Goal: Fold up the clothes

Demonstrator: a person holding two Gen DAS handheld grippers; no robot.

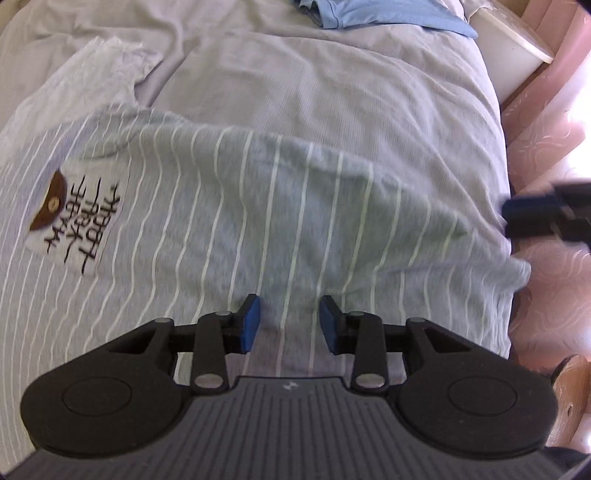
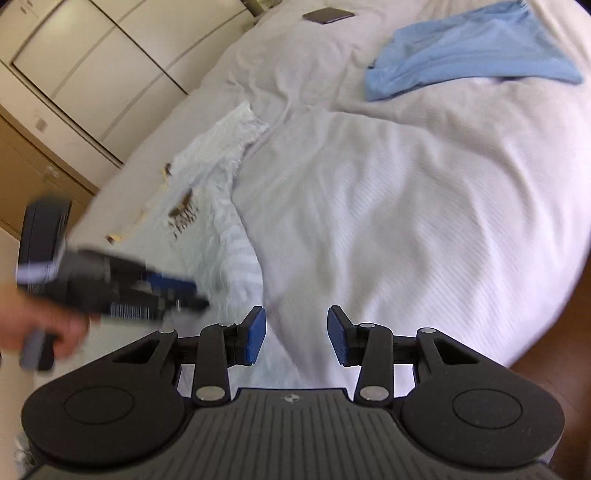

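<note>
Striped shirt [image 1: 229, 221] spread on the bed [image 1: 332, 96], both grippers poised over its near hem.

The grey shirt with pale stripes and a printed chest patch [image 1: 79, 221] lies flat across the white bedding, its hem towards the cameras. The left gripper [image 1: 290, 319] points steeply down over the hem, jaws apart with bare cloth between the blue pads and nothing clamped. The right gripper [image 2: 297, 334] hangs at the shirt's right edge, jaws likewise apart and empty; motion blur there makes it uncertain whether a pad brushes the fabric. A sound fold would call for pinching both hem corners at matching heights, taking all the cloth layers, then carrying them evenly towards the collar. A blue garment [image 2: 469, 51] waits farther up the bed, with a dark flat object [image 2: 327, 15] beyond it.
</note>
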